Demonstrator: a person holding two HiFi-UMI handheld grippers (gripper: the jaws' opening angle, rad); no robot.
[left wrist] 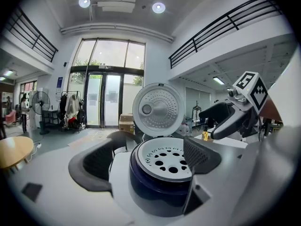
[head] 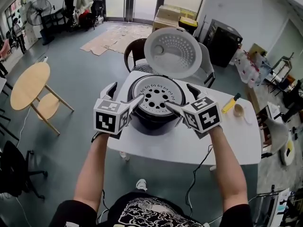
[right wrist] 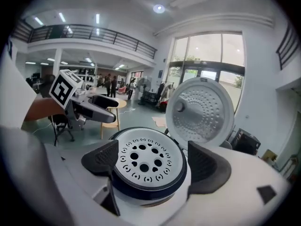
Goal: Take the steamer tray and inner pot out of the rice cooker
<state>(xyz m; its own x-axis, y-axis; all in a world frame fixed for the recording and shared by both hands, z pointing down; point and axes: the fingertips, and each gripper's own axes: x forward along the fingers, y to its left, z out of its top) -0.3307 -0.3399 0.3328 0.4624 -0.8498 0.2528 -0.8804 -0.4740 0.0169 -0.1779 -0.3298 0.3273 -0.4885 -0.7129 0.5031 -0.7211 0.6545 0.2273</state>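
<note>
- Grey floor; round wooden table far left of the fingers.
- Flattened cardboard lies beyond the fingers, before glass doors.
- Pedestal fan stands far left.
- Black-railed mezzanine runs overhead; round ceiling lights glow.

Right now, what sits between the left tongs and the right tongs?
The perforated steamer tray, seated in the open rice cooker. The head view shows the left tongs and right tongs flanking it, both open.

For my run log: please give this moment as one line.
lid open | steamer tray in rice cooker | left gripper open, over tray's left edge | right gripper open, over tray's right edge
</note>
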